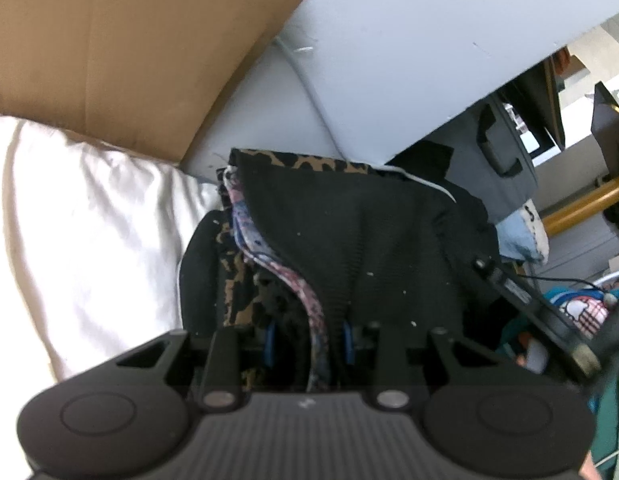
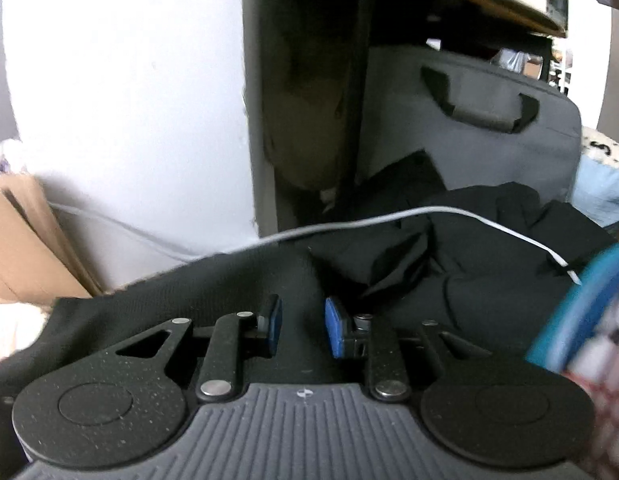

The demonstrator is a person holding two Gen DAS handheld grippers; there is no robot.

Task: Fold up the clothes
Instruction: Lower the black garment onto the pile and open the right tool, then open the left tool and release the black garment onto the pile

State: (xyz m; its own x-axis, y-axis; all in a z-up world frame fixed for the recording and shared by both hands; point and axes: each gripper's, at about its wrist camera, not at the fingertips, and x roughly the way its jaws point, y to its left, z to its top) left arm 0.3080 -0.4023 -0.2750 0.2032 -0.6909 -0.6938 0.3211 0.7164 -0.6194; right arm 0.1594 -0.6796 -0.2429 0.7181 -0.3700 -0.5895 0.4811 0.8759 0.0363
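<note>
A stack of folded garments, a black ribbed knit (image 1: 373,240) over leopard-print and pink-patterned layers, sat between a white pillow (image 1: 89,220) and a grey bag (image 2: 489,132). The left gripper (image 1: 309,344) had its pads buried in the stack's near edge, apparently clamping the layers to steady them. The right gripper (image 2: 303,326) hovered narrowly parted and empty over black cloth (image 2: 449,264).
</note>
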